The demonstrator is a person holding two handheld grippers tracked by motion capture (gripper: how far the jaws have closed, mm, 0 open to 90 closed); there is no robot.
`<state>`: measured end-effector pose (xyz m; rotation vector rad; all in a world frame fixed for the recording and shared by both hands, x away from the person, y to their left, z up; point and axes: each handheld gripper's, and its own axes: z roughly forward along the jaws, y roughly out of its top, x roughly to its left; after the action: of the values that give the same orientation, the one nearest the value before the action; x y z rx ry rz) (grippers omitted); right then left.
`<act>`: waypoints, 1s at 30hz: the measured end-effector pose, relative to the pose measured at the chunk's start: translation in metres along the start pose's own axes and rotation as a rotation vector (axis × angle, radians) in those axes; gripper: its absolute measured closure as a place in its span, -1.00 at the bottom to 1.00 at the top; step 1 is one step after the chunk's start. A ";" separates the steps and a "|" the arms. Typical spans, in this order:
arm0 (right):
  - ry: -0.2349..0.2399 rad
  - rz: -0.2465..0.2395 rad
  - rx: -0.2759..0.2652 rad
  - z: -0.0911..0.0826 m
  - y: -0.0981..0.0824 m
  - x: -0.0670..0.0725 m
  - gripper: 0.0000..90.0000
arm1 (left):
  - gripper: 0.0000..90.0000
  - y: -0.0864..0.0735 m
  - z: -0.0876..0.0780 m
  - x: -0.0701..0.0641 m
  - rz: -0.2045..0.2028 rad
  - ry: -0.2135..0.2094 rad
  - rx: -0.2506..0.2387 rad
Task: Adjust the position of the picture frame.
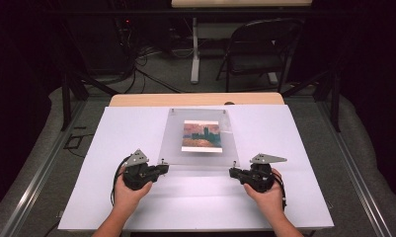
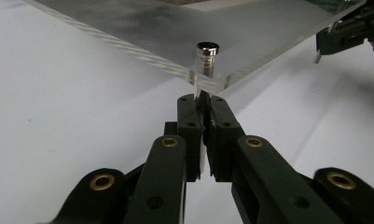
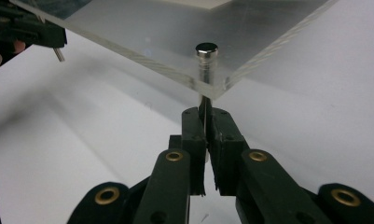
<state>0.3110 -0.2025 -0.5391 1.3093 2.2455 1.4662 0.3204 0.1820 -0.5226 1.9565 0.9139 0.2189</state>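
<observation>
On white table (image 1: 136,207), unlabelled acrylic frame (image 1: 176,140), landscape print (image 1: 201,135)

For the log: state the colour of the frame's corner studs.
Shiny silver studs through a clear frame; best in the right gripper view.

No readable text, label or number anywhere. The print (image 1: 201,136) under the acrylic sheet (image 1: 176,143) is a painting, no lettering legible
</observation>
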 end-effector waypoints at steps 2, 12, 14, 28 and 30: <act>0.008 0.005 0.003 0.004 0.002 -0.003 0.89 | 0.90 -0.002 0.001 0.001 -0.007 0.008 0.006; -0.003 -0.003 0.019 0.018 0.008 -0.010 0.88 | 0.90 -0.004 0.008 0.010 -0.022 0.030 0.027; -0.014 -0.008 0.014 0.021 0.009 -0.011 0.88 | 0.90 -0.003 0.012 0.014 -0.038 0.034 0.028; -0.068 -0.019 0.013 0.026 0.006 -0.013 0.88 | 0.90 -0.006 0.027 0.020 -0.052 0.042 0.048; -0.070 -0.035 0.031 0.026 0.005 -0.012 0.88 | 0.90 -0.008 0.029 0.021 -0.050 0.039 0.055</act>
<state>0.3357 -0.1930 -0.5521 1.3028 2.2435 1.3573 0.3454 0.1791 -0.5487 1.9834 1.0032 0.2057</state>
